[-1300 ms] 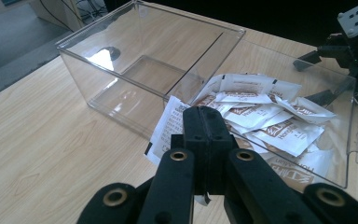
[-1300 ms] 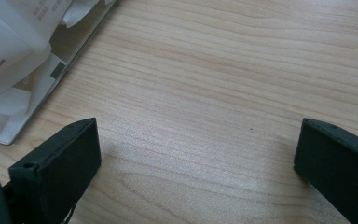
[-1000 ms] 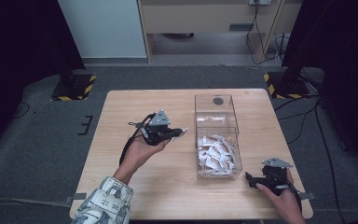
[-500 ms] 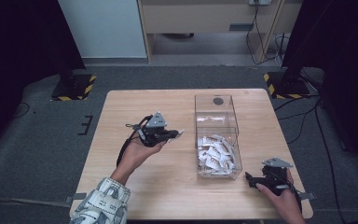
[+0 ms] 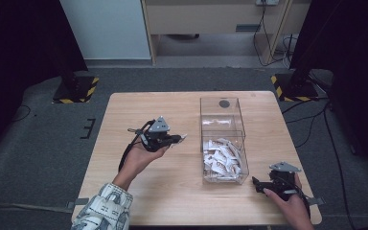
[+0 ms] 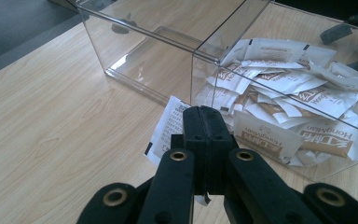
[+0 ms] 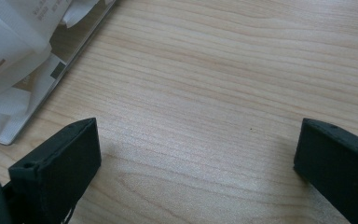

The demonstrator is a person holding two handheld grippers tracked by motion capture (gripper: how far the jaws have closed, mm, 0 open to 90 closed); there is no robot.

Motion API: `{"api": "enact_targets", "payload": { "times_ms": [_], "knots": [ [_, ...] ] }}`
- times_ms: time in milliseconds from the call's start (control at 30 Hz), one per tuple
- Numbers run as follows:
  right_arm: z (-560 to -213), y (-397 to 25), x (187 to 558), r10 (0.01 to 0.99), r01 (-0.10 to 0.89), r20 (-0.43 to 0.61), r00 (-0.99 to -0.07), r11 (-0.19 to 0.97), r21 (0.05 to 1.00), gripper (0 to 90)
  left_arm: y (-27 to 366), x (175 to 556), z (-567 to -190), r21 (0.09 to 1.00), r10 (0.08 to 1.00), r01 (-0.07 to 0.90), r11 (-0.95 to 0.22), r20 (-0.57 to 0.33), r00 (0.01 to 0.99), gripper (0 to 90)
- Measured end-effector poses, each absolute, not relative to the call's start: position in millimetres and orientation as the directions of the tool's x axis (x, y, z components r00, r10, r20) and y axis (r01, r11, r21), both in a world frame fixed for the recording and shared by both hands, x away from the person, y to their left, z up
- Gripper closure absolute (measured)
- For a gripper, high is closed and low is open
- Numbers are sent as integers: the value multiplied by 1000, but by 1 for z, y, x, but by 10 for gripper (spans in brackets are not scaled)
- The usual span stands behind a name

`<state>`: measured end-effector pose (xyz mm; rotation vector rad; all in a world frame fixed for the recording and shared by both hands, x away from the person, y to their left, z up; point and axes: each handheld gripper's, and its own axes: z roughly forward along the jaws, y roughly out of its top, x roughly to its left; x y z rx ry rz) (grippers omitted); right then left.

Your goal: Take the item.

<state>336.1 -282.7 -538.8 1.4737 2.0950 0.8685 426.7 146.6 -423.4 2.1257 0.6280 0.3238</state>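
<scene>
A clear plastic box (image 5: pixel 220 115) with two compartments stands right of the table's centre. Its near compartment holds several white and brown sachets (image 5: pixel 223 158); the far compartment is bare. My left gripper (image 5: pixel 175 140) hovers just left of the box, shut on one white sachet (image 5: pixel 183 137). In the left gripper view the jaws (image 6: pixel 204 114) pinch that printed sachet (image 6: pixel 165 128) in front of the box wall (image 6: pixel 140 56), with the sachet pile (image 6: pixel 289 102) behind it. My right gripper (image 5: pixel 256 184) rests at the front right corner, open, with bare wood between its jaws (image 7: pixel 196 149).
The wooden table (image 5: pixel 139 110) is bare on its left half and along the back. The box's corner with sachets (image 7: pixel 14 60) lies close to the right gripper. Striped stand bases (image 5: pixel 74 91) sit on the grey floor beyond the table.
The left gripper with its sachet has shifted very slightly to the left. The right gripper has not moved.
</scene>
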Motion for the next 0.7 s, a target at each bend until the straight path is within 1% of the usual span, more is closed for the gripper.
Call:
{"api": "enact_targets", "payload": {
  "times_ms": [700],
  "knots": [
    [-539, -283, 336, 940, 669, 6, -340, 237, 704, 8, 159, 421, -447, 793, 559, 343, -503, -3, 829, 899]
  ]
}}
